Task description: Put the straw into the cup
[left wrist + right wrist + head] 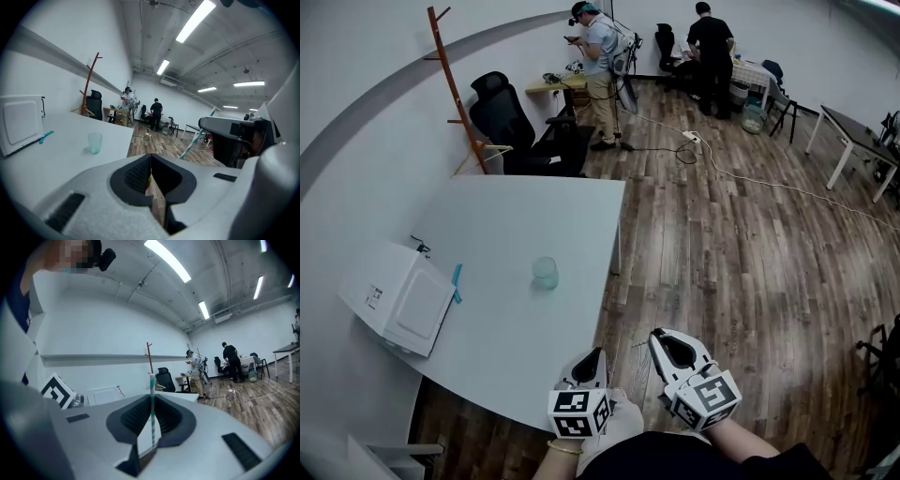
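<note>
Pose: both tools are held side by side at the near edge of the white surface (pixel 516 234). The left tool (pixel 596 356) sits over the surface's near right corner and tilts slightly down. The right tool (pixel 657 336) is just to its right, over the wood floor (pixel 741 272), and points level.

Tool state: in the left gripper view the left tool's jaws stand together with nothing clearly held. In the right gripper view the right tool's jaws are narrow, clamped on the straw (pixel 152 404), which stands upright across them. From the left gripper view the straw (pixel 192 145) slants out of the right tool.

Count: two tools, one teal-and-white striped straw and one translucent green cup (pixel 545 273). The cup stands upright near the middle of the surface, well apart from the straw. One white box (pixel 398 298) lies at the far left, with a small teal item (pixel 457 282) beside it, kind unclear. Two persons (pixel 600 70) stand at the far end of the room.

Writing: the box carries a small label, print too small to read. The tools' cubes show only black-and-white square markers.
</note>
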Demonstrator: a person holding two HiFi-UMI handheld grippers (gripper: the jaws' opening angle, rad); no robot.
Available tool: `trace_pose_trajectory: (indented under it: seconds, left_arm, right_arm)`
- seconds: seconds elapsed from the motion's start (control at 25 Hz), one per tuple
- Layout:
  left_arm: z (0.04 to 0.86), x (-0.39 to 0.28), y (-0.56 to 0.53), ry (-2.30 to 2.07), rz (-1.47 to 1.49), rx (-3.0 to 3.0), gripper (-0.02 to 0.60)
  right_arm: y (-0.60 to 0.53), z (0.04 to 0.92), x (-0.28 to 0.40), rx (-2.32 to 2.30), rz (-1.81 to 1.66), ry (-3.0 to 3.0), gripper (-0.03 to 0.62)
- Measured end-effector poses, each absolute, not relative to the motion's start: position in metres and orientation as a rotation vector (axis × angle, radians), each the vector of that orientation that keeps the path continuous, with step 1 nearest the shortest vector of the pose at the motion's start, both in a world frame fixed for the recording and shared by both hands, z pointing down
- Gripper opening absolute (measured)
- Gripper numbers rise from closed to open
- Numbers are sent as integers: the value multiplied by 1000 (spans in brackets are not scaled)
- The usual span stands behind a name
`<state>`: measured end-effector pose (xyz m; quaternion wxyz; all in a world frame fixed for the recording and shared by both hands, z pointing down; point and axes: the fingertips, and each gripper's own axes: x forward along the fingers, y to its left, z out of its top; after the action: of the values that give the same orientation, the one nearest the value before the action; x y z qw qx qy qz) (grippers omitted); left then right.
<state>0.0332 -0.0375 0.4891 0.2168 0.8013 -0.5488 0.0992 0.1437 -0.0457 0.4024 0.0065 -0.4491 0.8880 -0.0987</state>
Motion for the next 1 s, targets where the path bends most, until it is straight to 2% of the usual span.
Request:
trace_pose_trajectory:
  seconds: [1.0]
  left_arm:
    - [499, -105, -120, -1644, 220, 2063, 20]
  right_arm:
    - [-161, 394, 6, -1236, -278, 2902, 43]
